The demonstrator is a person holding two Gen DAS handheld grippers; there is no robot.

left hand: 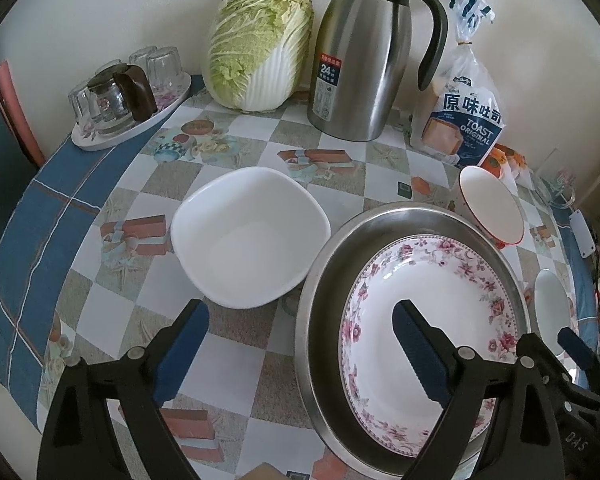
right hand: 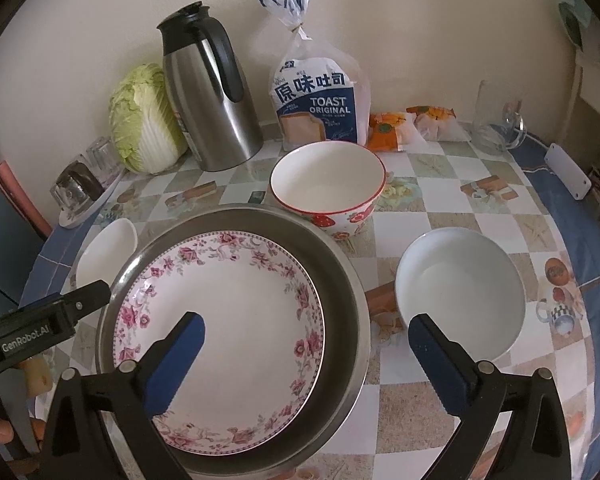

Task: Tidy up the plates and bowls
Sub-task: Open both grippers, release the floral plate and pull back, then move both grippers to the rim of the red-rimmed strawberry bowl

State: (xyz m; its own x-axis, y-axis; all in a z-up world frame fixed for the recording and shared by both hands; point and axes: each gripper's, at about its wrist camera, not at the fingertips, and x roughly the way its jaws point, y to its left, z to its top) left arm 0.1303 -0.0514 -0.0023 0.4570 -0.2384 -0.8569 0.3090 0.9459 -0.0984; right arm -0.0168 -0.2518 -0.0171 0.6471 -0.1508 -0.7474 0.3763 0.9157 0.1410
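Observation:
A floral plate [left hand: 432,292] [right hand: 236,300] lies inside a steel basin [left hand: 320,280] [right hand: 340,264] on the checked table. A white square bowl [left hand: 252,236] [right hand: 108,248] stands left of the basin. A red-rimmed bowl [left hand: 492,208] [right hand: 328,176] sits behind the basin. A white round bowl [left hand: 552,304] [right hand: 460,292] is on its right. My left gripper [left hand: 300,312] is open and holds nothing, straddling the basin's left rim. My right gripper [right hand: 306,322] is open and holds nothing, straddling the basin's right rim. Each gripper has one finger above the plate.
Along the wall stand a cabbage [left hand: 260,44], a steel thermos jug [left hand: 364,52] and a bag of toast [right hand: 320,96]. A tray of glasses [left hand: 128,96] sits at the far left. Orange snack packets [right hand: 392,128], a glass mug [right hand: 500,120] and a white box [right hand: 568,172] are at the far right.

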